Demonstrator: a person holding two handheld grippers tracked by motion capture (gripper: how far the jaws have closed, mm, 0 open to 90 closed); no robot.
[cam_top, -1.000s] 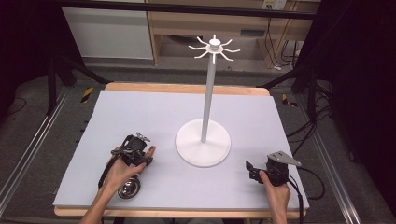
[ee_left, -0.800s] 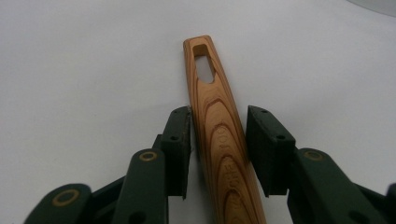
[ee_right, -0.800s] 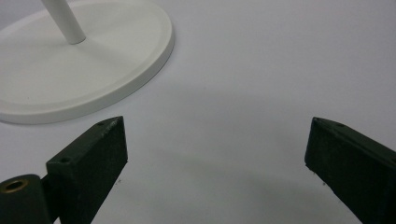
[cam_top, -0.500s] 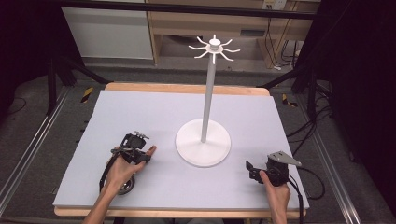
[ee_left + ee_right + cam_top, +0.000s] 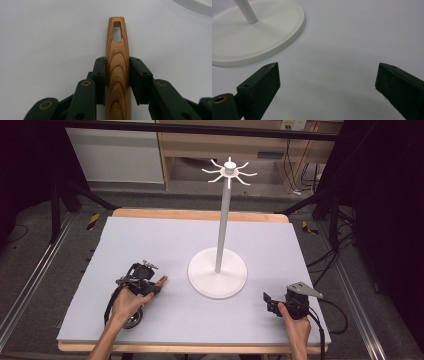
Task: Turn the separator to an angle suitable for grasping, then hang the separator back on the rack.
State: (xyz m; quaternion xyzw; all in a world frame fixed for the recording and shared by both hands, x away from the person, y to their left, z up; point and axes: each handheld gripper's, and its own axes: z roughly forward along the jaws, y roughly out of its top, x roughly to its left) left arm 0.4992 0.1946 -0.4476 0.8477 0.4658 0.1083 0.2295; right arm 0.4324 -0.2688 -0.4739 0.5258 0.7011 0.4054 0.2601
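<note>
A: Left gripper point(image 5: 117, 77)?
B: Clamped on a wooden handle point(image 5: 117, 62), slot at its far end, low over the mat point(image 5: 150, 245). Handle tip points toward the stand point(image 5: 218, 272).
A: Right gripper point(image 5: 327, 82)?
B: Jaws wide apart, nothing between. Rests near the mat's right front corner, just right of the stand's base.

Left gripper point(image 5: 150, 282) with its wooden handle point(image 5: 117, 65), slightly farther from the person than before.

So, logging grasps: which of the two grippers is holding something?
The left gripper: its jaws clamp a wooden handle. The right gripper stands open, with nothing between its jaws.
</note>
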